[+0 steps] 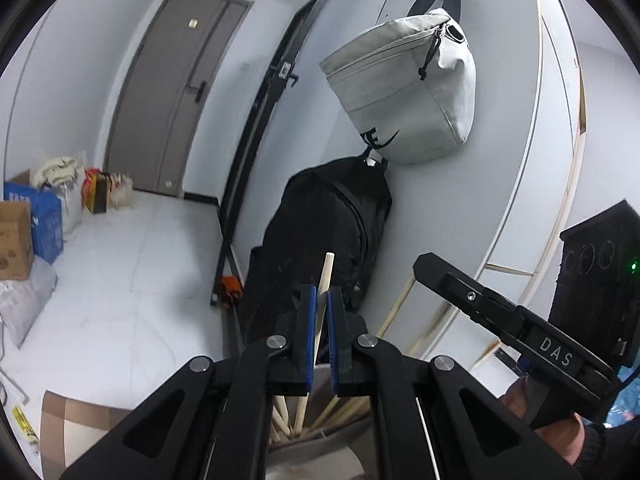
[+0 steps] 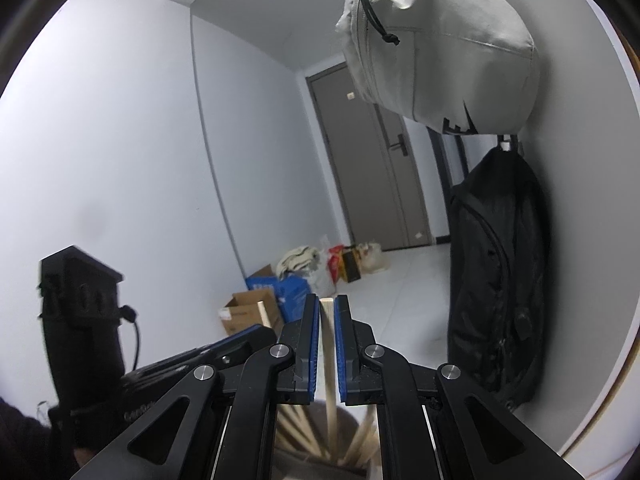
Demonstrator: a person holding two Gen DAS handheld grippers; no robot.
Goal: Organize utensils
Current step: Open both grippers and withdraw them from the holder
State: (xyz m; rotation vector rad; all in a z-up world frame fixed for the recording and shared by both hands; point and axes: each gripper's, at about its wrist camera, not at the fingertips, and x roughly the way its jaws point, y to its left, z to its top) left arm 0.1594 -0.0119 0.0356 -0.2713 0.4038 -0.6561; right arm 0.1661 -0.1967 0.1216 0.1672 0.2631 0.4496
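Left gripper [image 1: 322, 300], hand-held, black w/ blue pads, is pinched tight on a pale round wooden chopstick [image 1: 325, 274]. The stick stands nearly upright btwn the pads, its top end poking above the fingertips.

Going L to R in the left wrist view:
- Brown cardboard box [image 1: 14, 240] on the white floor at far left. Contents can't be made out.
- Blue plastic bag [image 1: 46, 220] just beside it, w/ a white stuffed sack [image 1: 60, 176] behind. What's inside either isn't visible.
- Red-and-yellow carton [image 1: 94, 192] near the grey-brown door [image 1: 176, 92].
- Grey round utensil holder [image 1: 316, 438] sits directly under the left gripper, mostly hidden by the jaws. Inside are several more pale wooden sticks [image 1: 302, 416], leaning fanned out at different angles.
- Black backpack [image 1: 320, 232] hangs against the white wall, zipped, contents hidden.
- Light grey fabric sling bag [image 1: 404, 84] hangs above and right of it, zipper closed, contents hidden.
- A bare hand [image 1: 540, 408] grips the right gripper's handle at lower right.

Right gripper [image 2: 327, 312], seen from its own camera, has its blue pads drawn in on a second pale wooden chopstick [image 2: 329, 344]. This one is upright too, w/ its top level w/ the fingertips and its lower end running down into the same holder, among the loose sticks. The two grippers are side by side above the holder, each w/ its own stick.
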